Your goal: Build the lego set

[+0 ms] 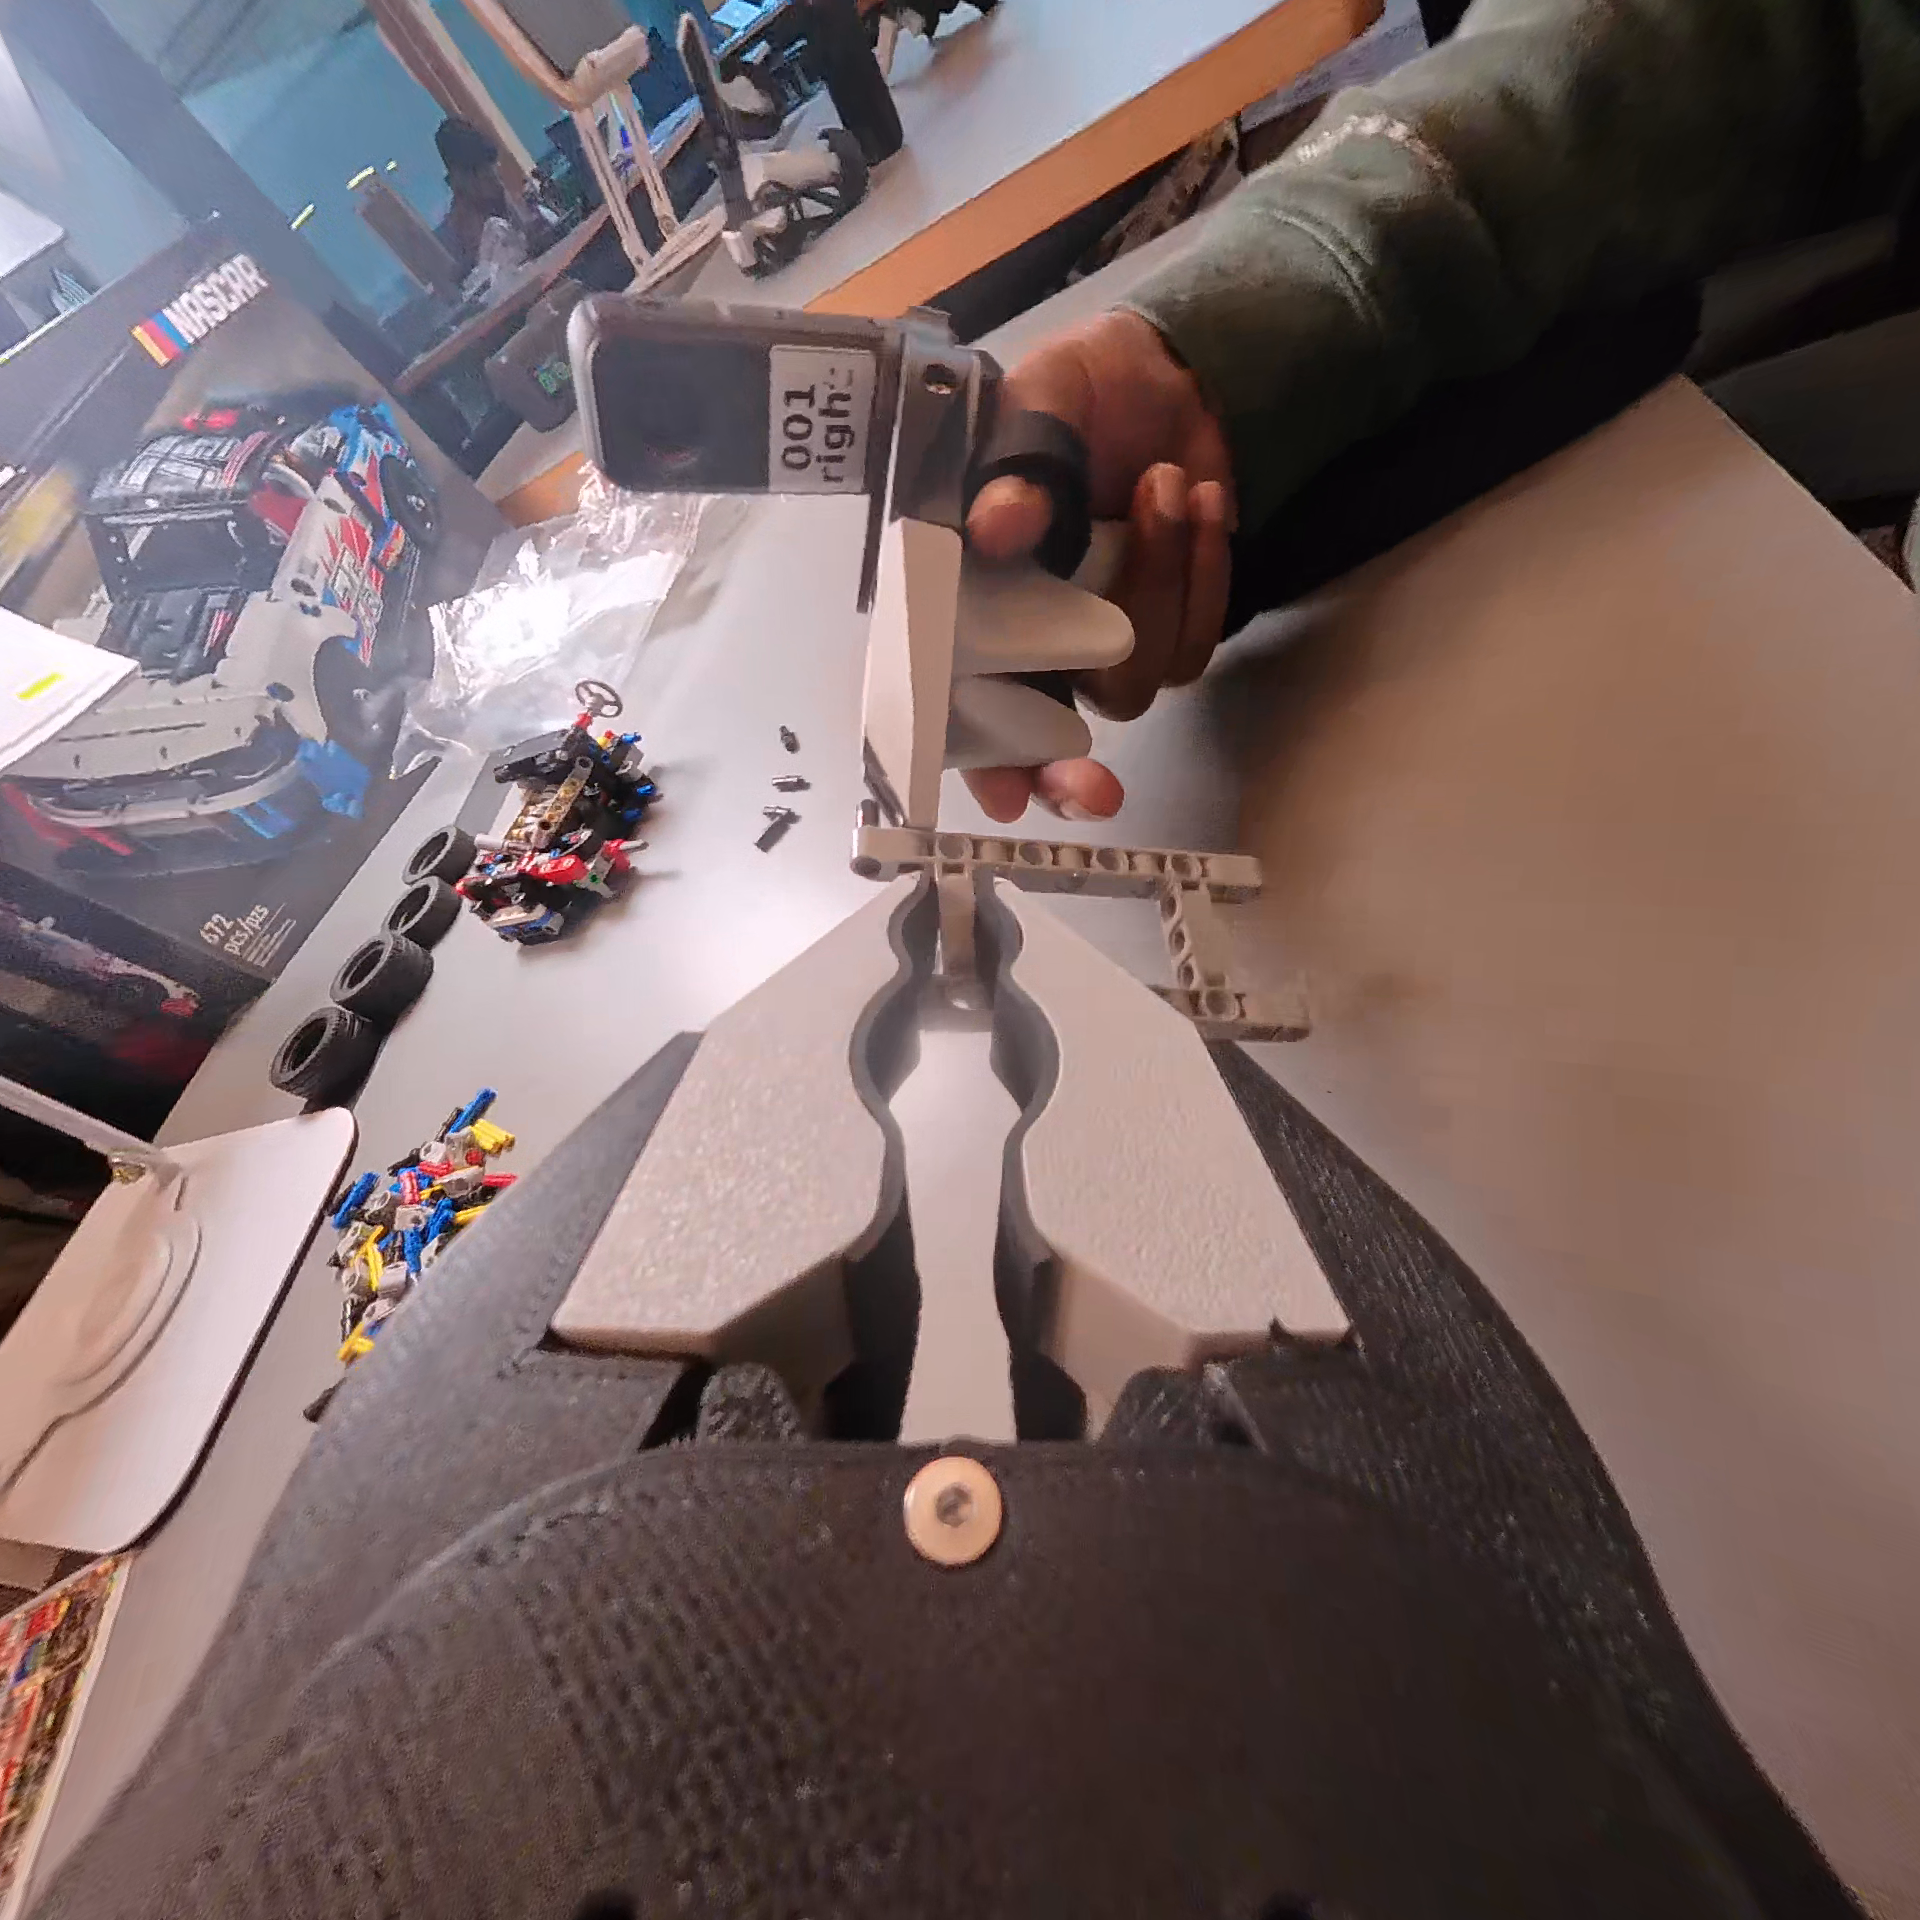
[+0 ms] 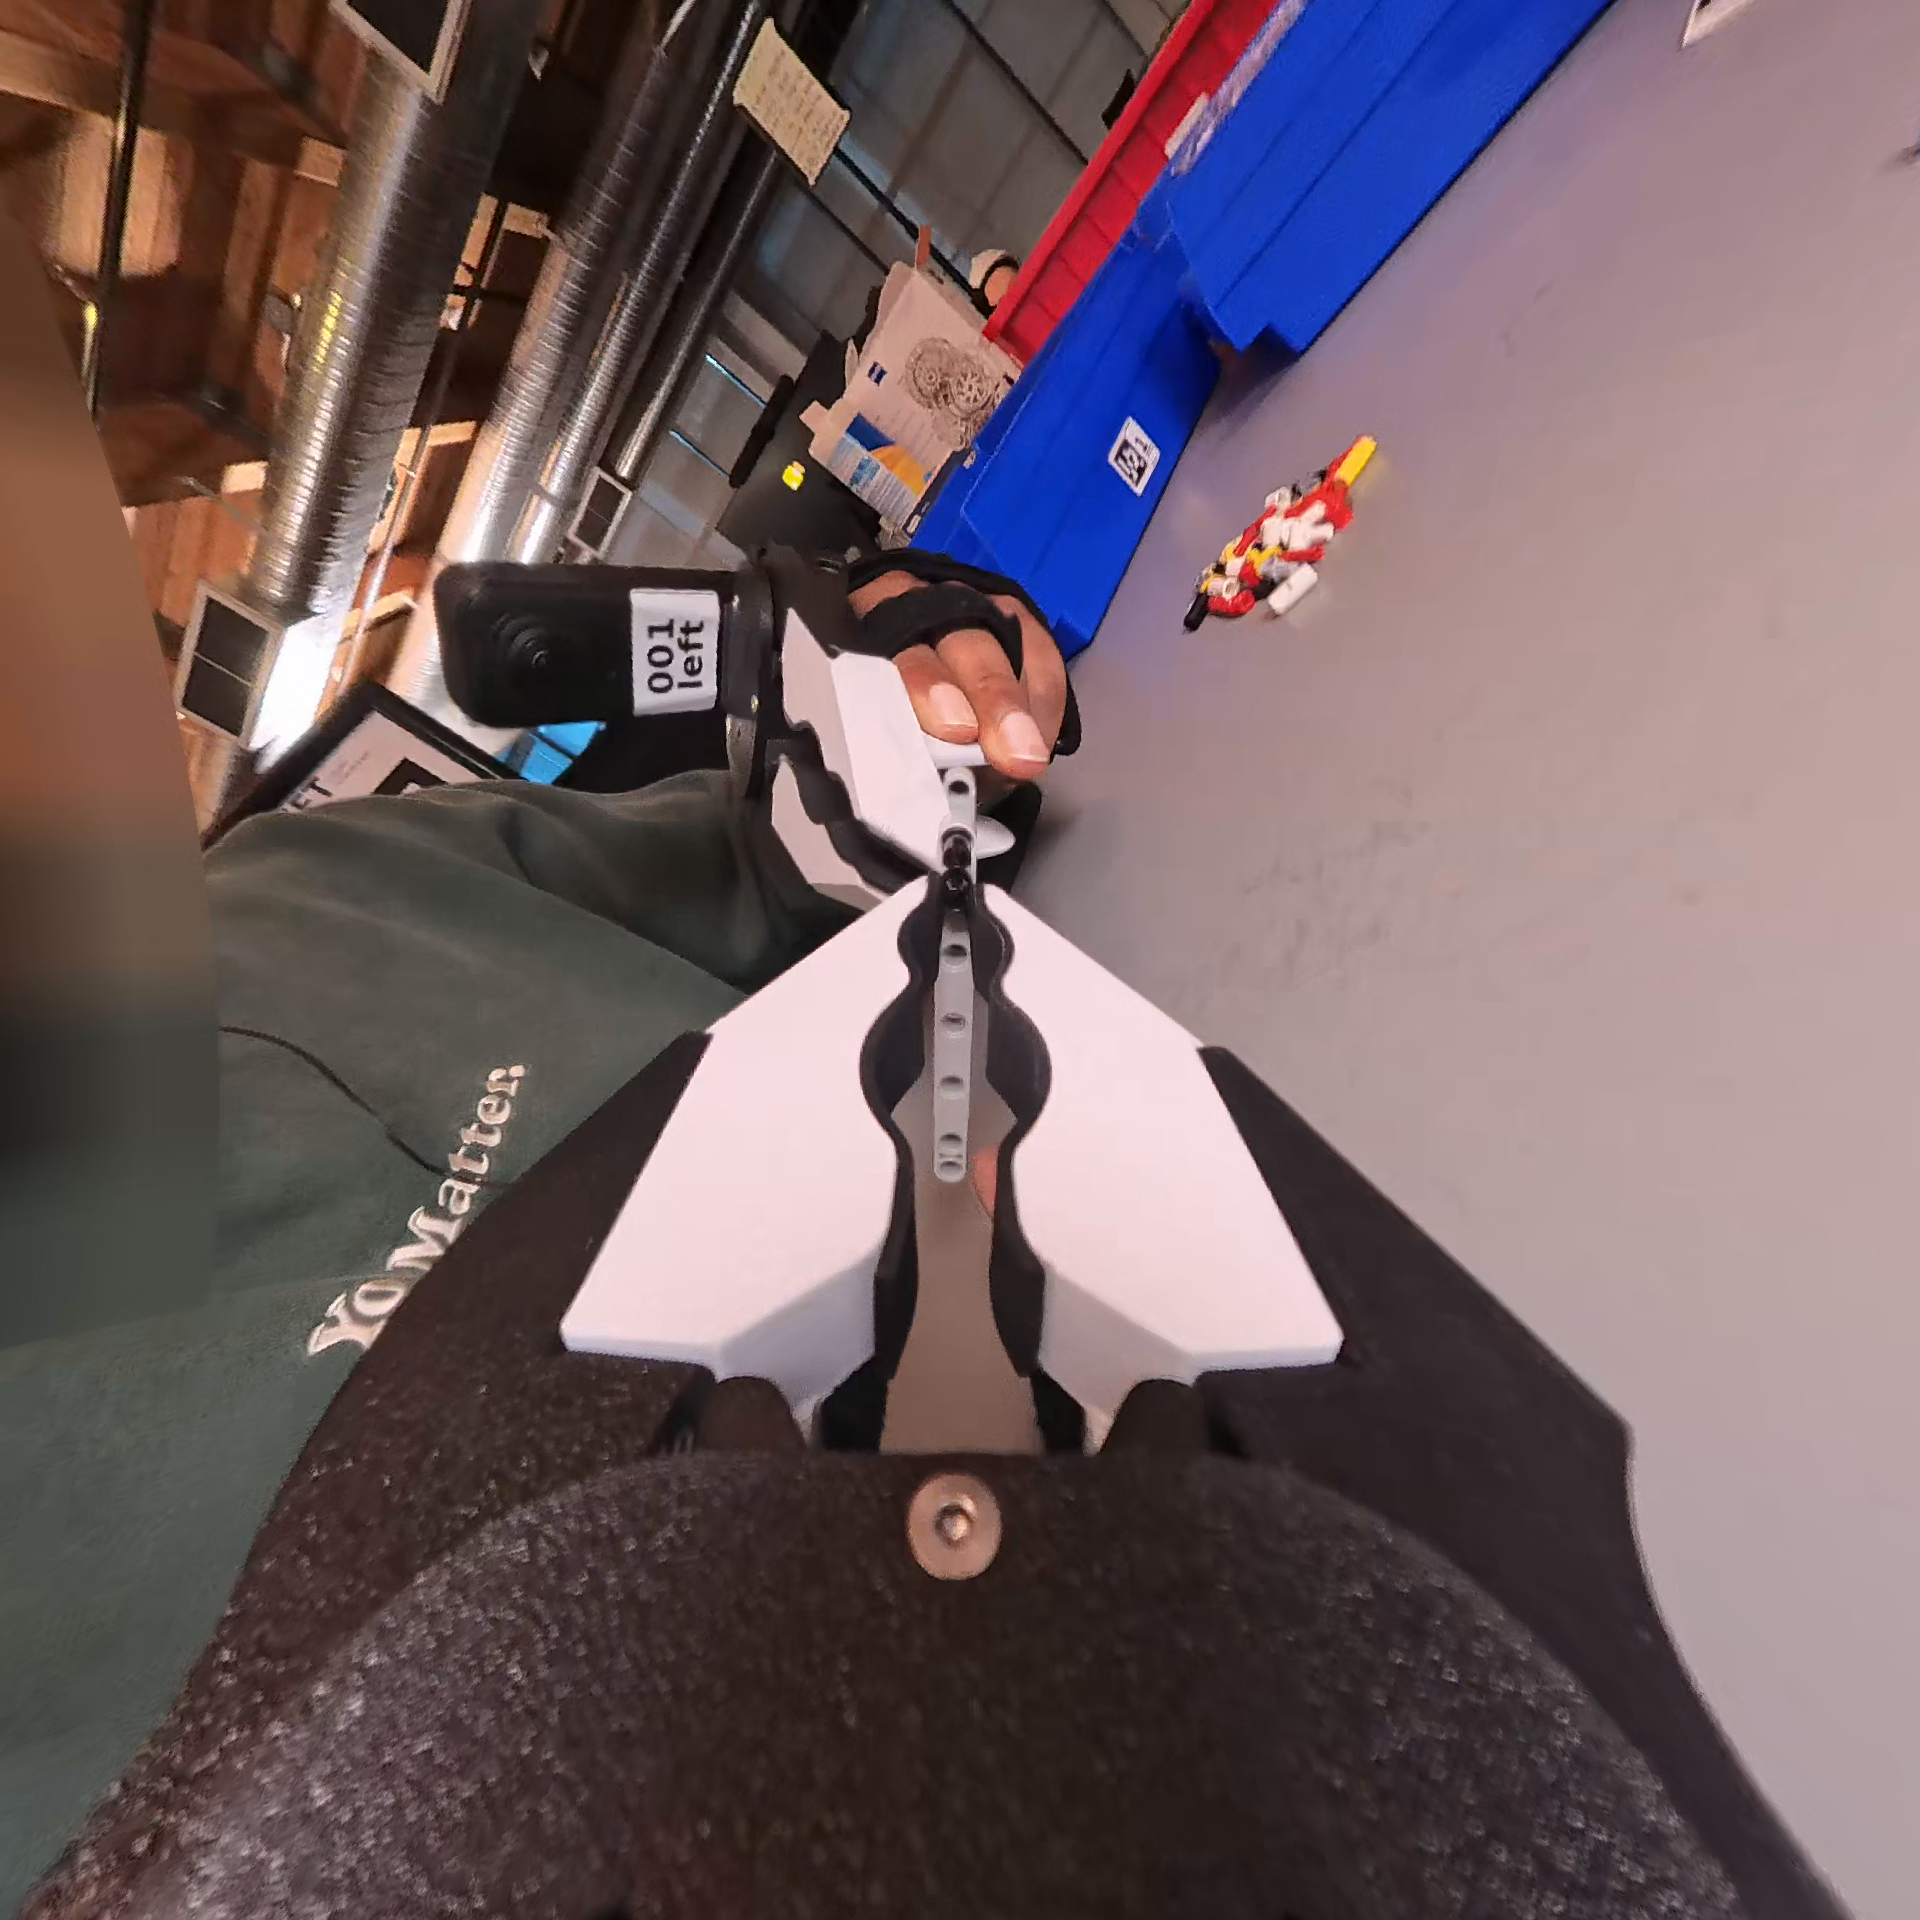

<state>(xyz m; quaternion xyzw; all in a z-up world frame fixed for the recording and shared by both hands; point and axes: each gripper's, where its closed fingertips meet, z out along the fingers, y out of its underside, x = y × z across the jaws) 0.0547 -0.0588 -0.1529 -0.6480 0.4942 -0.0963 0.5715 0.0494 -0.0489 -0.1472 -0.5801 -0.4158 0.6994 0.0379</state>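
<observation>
My left gripper (image 1: 954,906) is shut on a short grey Technic beam (image 1: 956,940). That beam meets a long grey L-shaped beam (image 1: 1081,862) held just above the grey table (image 1: 1558,727). My right gripper (image 1: 909,805) comes down from above and grips the long beam's left end. In the right wrist view my right gripper (image 2: 954,896) is shut on the long beam (image 2: 951,1049), which shows through the gap between the fingers. Black pins (image 2: 954,862) sit at its tip, touching the short beam (image 2: 962,790) in the left gripper (image 2: 961,821). I cannot tell whether the beams are joined.
A partly built car chassis (image 1: 566,831), several black tyres (image 1: 379,971), a pile of small coloured pins (image 1: 426,1205) and loose black pins (image 1: 784,795) lie to the left. The set box (image 1: 208,644) and a plastic bag (image 1: 561,592) sit behind. Blue bins (image 2: 1195,364) and a small red-and-white pile (image 2: 1278,540) lie opposite. Only a small space, under 4 cm, lies between the two pairs of fingers.
</observation>
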